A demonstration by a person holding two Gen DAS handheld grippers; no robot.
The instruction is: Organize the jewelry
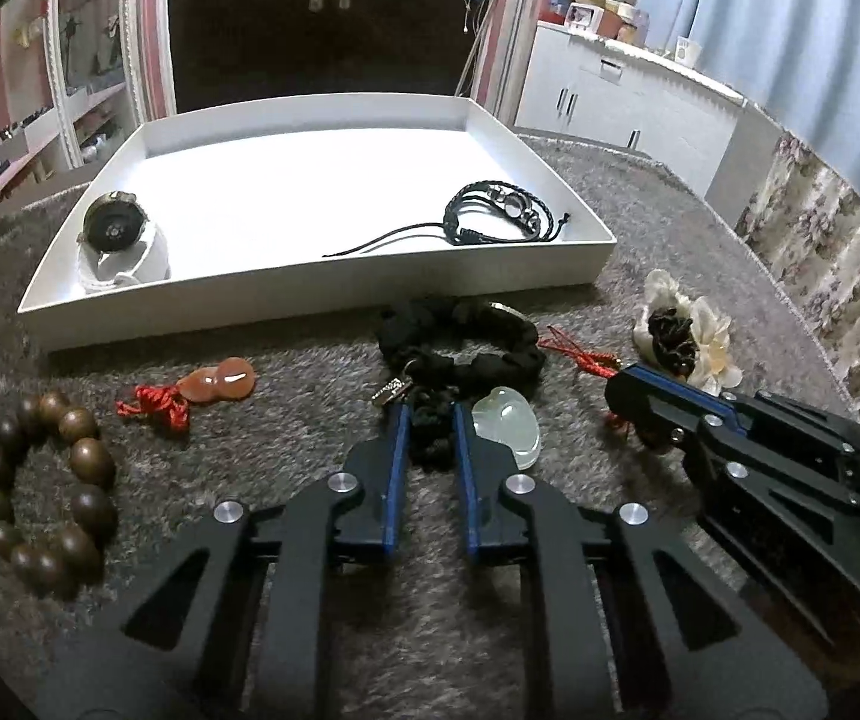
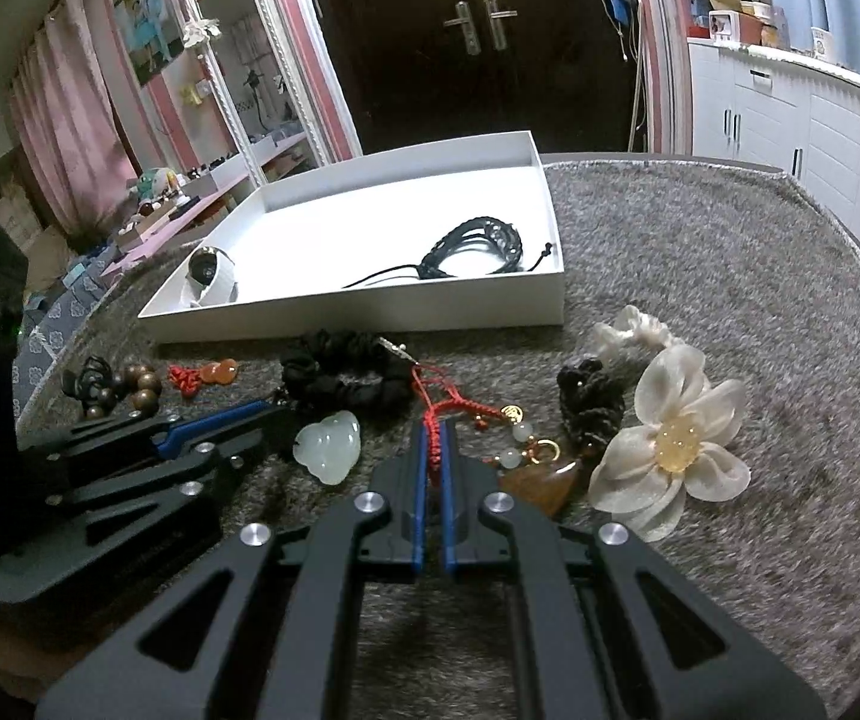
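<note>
A white tray (image 1: 310,294) on the grey carpeted table holds a watch on a white band (image 1: 115,234) at its left and a black braided bracelet (image 1: 502,213) at its right. My left gripper (image 1: 433,414) is closed on the black cord of a pale jade pendant (image 1: 508,423), below a black scrunchie-like bracelet (image 1: 466,342). My right gripper (image 2: 435,429) is shut on a red braided cord bracelet (image 2: 439,405) with beads and an amber pendant (image 2: 541,483). The tray shows too in the right wrist view (image 2: 370,312).
A wooden bead bracelet (image 1: 52,480) and an orange pendant on red cord (image 1: 220,387) lie at left. A white fabric flower (image 2: 670,450) and a dark knotted cord (image 2: 589,405) lie at right. White cabinets (image 2: 790,120) stand beyond the table.
</note>
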